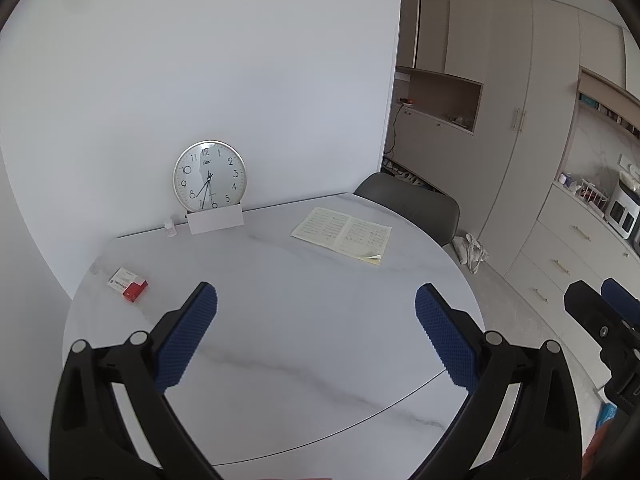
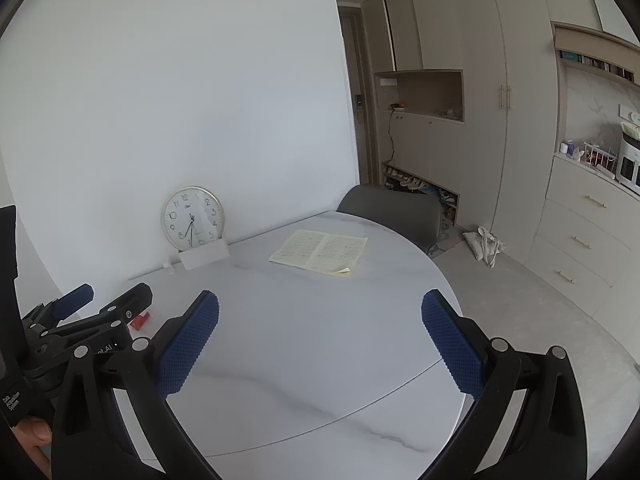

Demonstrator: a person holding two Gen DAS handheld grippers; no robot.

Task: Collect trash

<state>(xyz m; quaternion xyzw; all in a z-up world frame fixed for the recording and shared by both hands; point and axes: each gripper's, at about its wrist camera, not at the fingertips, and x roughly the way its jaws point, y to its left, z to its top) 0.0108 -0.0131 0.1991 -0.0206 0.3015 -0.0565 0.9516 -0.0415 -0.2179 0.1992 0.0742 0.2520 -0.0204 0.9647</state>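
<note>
Both cameras sit just behind their tools, raised above the near rim of the bench (image 1: 320, 264) and tilted down across it toward the wall. The left view looks between the left tool (image 1: 316, 304); the right view, between the right tool (image 2: 320, 308), stands farther right. Both share the clock (image 1: 209, 176) and open booklet (image 2: 320, 254) ahead.

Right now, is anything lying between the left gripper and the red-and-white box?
Nothing: in the left wrist view only bare marble table separates the left gripper from the red-and-white box.
</note>
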